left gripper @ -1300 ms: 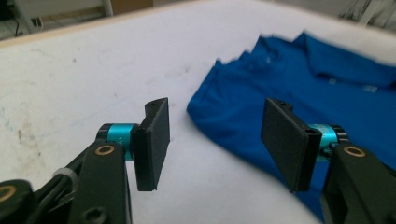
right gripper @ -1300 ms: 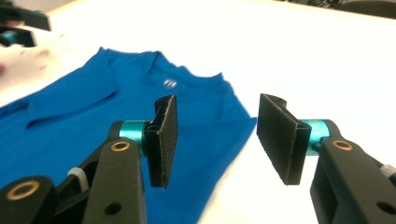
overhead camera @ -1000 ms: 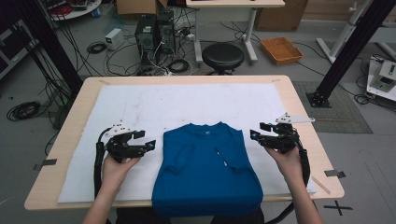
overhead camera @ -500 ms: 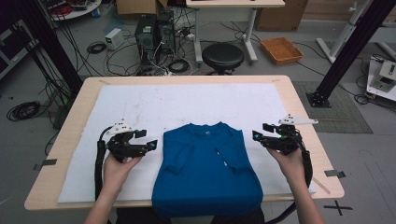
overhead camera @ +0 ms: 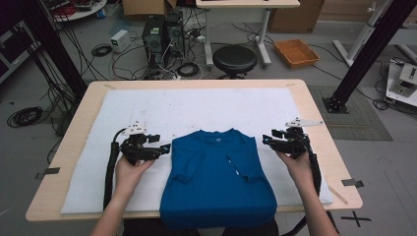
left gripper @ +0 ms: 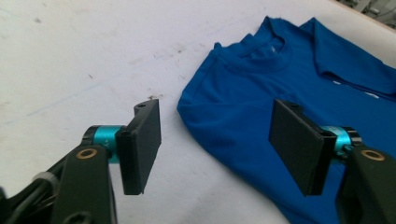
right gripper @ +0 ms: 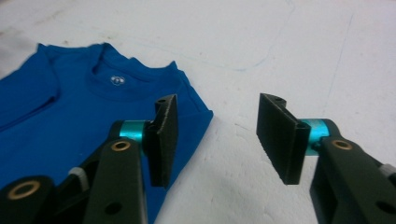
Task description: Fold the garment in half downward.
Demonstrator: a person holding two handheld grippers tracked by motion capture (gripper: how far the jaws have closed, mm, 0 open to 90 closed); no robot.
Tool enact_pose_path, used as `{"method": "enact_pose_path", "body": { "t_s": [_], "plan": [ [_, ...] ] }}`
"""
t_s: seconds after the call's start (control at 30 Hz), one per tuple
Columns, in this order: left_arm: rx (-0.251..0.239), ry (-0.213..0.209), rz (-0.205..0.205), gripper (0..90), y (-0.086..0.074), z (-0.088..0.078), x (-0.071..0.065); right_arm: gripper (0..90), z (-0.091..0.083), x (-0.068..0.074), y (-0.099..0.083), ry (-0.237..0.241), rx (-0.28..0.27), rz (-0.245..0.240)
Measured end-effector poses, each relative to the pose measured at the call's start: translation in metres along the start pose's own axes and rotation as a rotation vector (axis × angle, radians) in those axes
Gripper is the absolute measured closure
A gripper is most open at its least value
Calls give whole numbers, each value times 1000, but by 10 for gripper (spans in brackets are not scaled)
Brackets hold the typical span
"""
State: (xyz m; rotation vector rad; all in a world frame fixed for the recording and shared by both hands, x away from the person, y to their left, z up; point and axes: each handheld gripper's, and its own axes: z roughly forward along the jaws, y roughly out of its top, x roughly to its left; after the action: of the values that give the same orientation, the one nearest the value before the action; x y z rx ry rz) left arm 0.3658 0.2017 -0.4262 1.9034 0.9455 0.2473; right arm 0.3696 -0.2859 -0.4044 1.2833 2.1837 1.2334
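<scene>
The blue shirt (overhead camera: 219, 182) lies mid-frame; the left gripper (overhead camera: 164, 148) and right gripper (overhead camera: 266, 139) flank it, jaws apart and just closing a little, nothing between them.

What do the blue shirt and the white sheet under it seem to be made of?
Blue shirt: likely cotton knit, matte, with soft folds and a ribbed collar. White sheet: probably felt or foam padding, dull and slightly smudged, lying flat on the wooden table.

Matt blue cloth shirt (overhead camera: 219, 179), white felt mat (overhead camera: 162, 110)
</scene>
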Motion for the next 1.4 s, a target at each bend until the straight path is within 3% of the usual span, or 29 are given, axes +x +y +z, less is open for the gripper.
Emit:
{"method": "enact_pose_path", "body": {
  "t_s": [0.27,0.4,0.5,0.57,0.67,0.73,0.8,0.9,1.03,1.13,1.23,1.4],
  "plan": [
    [37,25,-56,465,4,31,6,609,27,-1,3,-12,60,24],
    [78,45,-76,508,7,41,8,645,40,0,4,-9,85,31],
    [72,37,-147,545,6,45,10,645,50,1,4,-12,111,44],
    [75,45,-159,549,6,47,11,645,56,2,2,-8,137,47],
    [87,58,-157,558,4,48,13,693,63,3,1,-32,172,30],
    [90,65,-156,606,4,48,13,793,65,5,0,-32,184,13],
    [97,74,-135,685,4,49,11,828,65,7,1,-45,181,-10],
    [97,73,-130,719,5,48,10,794,63,8,1,-46,180,-17],
    [65,80,-131,613,9,48,13,721,58,7,7,-34,117,-13],
    [73,69,-126,566,16,54,13,666,63,8,15,-33,122,-13],
    [105,59,-109,556,25,64,11,665,72,11,23,-25,116,-32],
    [168,53,-57,555,34,79,5,664,89,17,27,-23,165,-59]
  ]
}}
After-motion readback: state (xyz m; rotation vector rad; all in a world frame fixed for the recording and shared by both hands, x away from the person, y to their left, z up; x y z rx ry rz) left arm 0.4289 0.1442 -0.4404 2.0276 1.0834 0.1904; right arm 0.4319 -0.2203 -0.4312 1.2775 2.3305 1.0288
